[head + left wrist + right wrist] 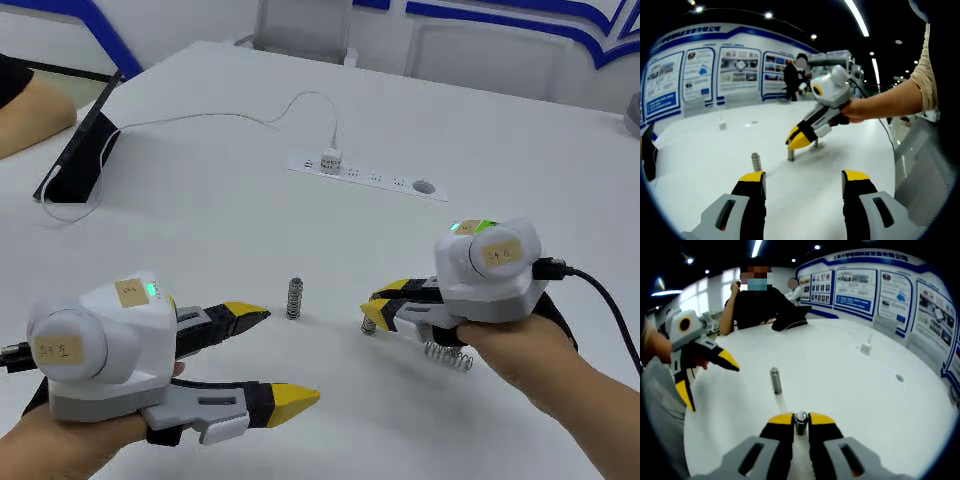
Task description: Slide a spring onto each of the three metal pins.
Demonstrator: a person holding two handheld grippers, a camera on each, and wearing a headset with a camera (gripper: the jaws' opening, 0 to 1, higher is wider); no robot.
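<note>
Left gripper (268,352): tongs apart, nothing between them, hanging low over the white table (220,200) at the near left. Yellow tips point toward the sprung pin (294,297), which stands upright and alone, spring already on it. Clear gap between the tips and that pin.

Right gripper (375,305): tongs pressed together on a second pin (368,325), near the sprung pin on its right and not touching it. In the right gripper view the yellow tips sit either side of its metal top. It looks coiled too; can't tell whether the jaws bite spring or pin.

Loose spring (447,355) lies flat on the table just under the right gripper's body, beside the hand.

Room: bare tabletop between the two grippers and all the way back from the pins to the power strip (365,172). A white charger (331,158) is plugged into the strip, and its cable (200,118) runs left to a dark tablet (80,150) at the far left. All are well apart from the pins. The left gripper view shows the table edge near the right side, under the right arm. A person sits across the table, beyond the tablet.
</note>
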